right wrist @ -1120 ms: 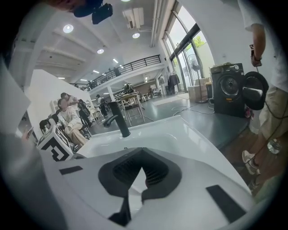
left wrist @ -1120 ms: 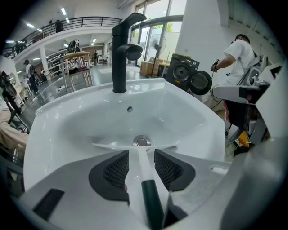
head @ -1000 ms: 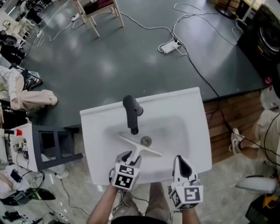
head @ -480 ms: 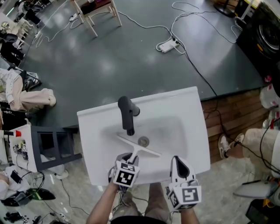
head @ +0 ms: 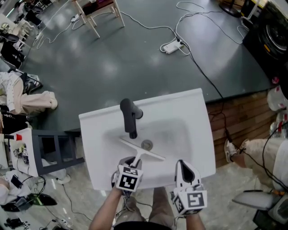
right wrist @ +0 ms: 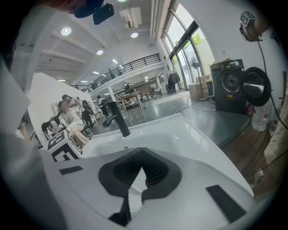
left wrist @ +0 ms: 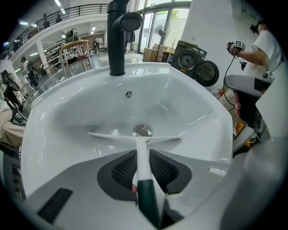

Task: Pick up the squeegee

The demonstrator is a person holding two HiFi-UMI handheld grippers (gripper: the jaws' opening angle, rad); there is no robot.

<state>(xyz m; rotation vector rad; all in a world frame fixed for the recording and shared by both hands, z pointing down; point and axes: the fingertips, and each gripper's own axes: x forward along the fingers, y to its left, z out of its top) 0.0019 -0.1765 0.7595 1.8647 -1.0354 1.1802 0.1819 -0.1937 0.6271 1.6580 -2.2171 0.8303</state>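
The squeegee (head: 142, 150) lies in the white sink (head: 193, 117), its blade across the basin just in front of the drain (head: 146, 144) and its handle pointing toward me. My left gripper (head: 133, 162) points steeply down over the handle. In the left gripper view its jaws are closing, and both black pads sit against the white handle of the squeegee (left wrist: 135, 136) just ahead of its dark green grip; the left gripper (left wrist: 142, 153) is centred on it. My right gripper (head: 185, 165) hovers over the sink's near rim, shut and empty (right wrist: 143, 152).
A black faucet (head: 129, 114) rises at the back of the basin. On the floor beyond are a power strip (head: 173, 47) with trailing cables and a wooden chair (head: 101, 13). A washing machine (head: 272, 31) is at far right, a grey rack (head: 51, 148) at left.
The left gripper's jaws have narrowed onto the squeegee handle. Both hands have stayed almost where they were. A person's foot at the right edge has shifted.
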